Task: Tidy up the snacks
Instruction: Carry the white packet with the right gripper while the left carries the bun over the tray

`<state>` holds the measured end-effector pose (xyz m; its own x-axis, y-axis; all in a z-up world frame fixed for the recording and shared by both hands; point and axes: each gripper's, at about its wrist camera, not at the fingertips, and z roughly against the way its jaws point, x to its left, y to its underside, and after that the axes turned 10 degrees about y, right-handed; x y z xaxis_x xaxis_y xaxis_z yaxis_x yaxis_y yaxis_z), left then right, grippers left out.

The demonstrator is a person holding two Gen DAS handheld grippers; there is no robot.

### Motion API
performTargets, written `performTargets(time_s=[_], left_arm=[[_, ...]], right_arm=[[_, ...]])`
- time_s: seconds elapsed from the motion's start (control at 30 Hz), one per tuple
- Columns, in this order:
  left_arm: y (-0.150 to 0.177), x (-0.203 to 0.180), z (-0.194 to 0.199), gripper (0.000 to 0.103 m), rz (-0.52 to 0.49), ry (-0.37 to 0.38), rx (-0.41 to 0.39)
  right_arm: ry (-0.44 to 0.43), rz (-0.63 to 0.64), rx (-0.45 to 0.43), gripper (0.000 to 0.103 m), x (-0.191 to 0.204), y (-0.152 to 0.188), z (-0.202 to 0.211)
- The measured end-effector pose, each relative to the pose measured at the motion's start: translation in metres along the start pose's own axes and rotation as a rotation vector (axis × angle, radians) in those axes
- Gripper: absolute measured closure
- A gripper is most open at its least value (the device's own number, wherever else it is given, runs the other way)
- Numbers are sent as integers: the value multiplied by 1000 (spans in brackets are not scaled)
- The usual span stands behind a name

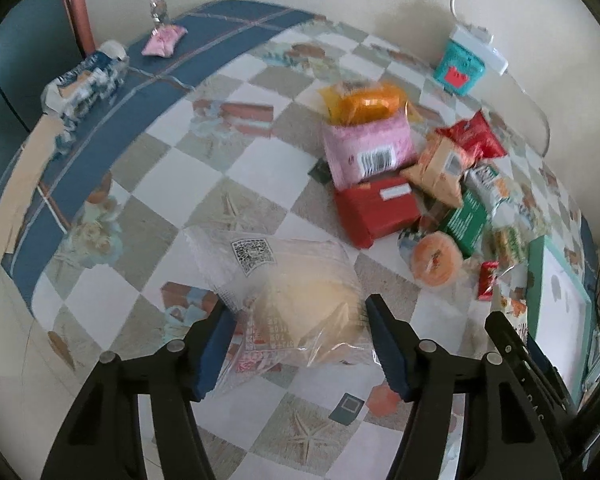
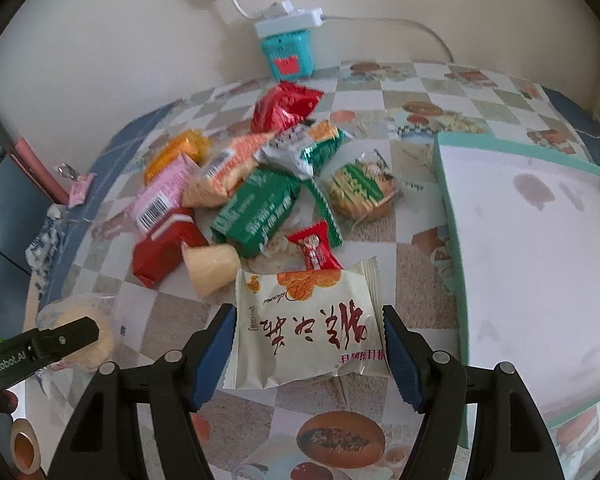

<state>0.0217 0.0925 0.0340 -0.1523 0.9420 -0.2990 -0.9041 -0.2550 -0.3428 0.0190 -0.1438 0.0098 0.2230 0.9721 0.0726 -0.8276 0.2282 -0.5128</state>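
A pile of snack packets lies on the checked tablecloth; it also shows in the right wrist view. My left gripper is open, its blue pads either side of a clear-wrapped pale bun lying on the table. My right gripper is open around a white packet with orange print, lying flat. An empty teal-rimmed white box lid lies right of it, also seen in the left wrist view. The left gripper's finger shows over the bun at the left.
A teal tub with a white power strip on top stands by the wall, its cable running to a plug. A blue-white wrapped roll and a pink sachet lie at the table's far left edge. A tape roll lies near left.
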Motion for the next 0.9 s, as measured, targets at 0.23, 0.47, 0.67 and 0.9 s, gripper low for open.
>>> performTargets(time_s=[0.23, 0.47, 0.67, 0.9], left_arm=[[-12, -28, 32, 36, -41, 10, -80], [-22, -78, 37, 36, -105, 59, -95], [-26, -136, 33, 36, -186, 131, -99], [-19, -192, 14, 36, -246, 199, -64]], right_arm=[[0, -27, -72, 30, -8, -12, 27], [43, -96, -130, 30, -37, -26, 46], [139, -171, -160, 30, -77, -32, 49], [244, -256, -135, 30, -129, -30, 38]])
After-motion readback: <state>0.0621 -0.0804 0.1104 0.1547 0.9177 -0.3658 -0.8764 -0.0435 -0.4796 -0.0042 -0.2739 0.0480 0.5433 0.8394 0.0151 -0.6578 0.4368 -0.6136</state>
